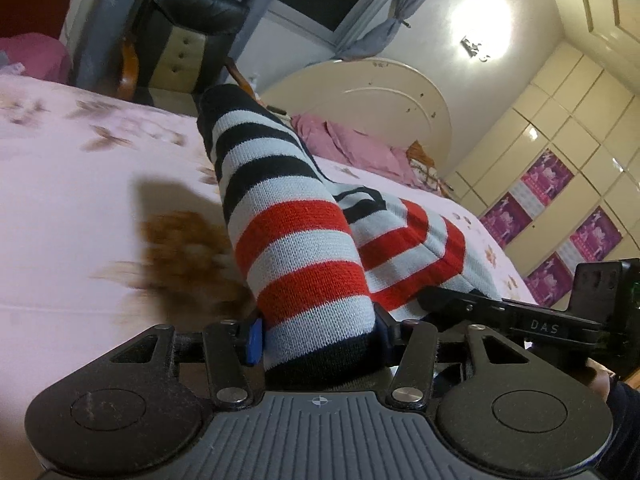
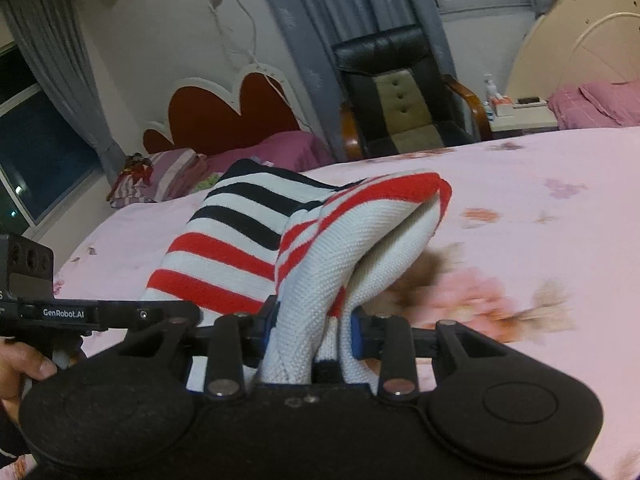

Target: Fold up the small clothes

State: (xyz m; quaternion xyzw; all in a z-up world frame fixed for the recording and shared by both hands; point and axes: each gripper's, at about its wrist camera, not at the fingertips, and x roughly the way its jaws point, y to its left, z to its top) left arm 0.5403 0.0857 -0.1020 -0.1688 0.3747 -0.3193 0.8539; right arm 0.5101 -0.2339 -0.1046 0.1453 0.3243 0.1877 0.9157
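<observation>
**Inspector A:** Two tongs, one garment. The left tongs [image 1: 320,338] are clamped on the dark hem of the striped sweater [image 1: 296,240]; the knit fills the gap between the blue pads.

**Inspector B:** Confirmed on the other side. The right tongs [image 2: 312,328] are closed on a bunched fold of white knit, the pads pressing in from both sides. A hand [image 2: 20,368] holds the left tool at the lower left of that view.

**Inspector A:** Location of the sweater?

**Inspector B:** Over the pink bed [image 2: 540,184], away from its edges as far as I can see. The gripped end is raised off the sheet; whether the far end rests on the sheet I cannot tell.

**Inspector A:** Reason for the hold, in my judgement: both tongs take the near end side by side, so the cloth hangs evenly and can be carried over as one straight fold line.

**Inspector B:** Agreed. Note that the right side is gripped in a loose open fold, several layers thick. I judge that a risk: it could land creased unless pulled taut first.

**Inspector A:** Background, for the record: a black chair [image 2: 404,92] stands beyond the bed's far edge, clear of the work.
</observation>
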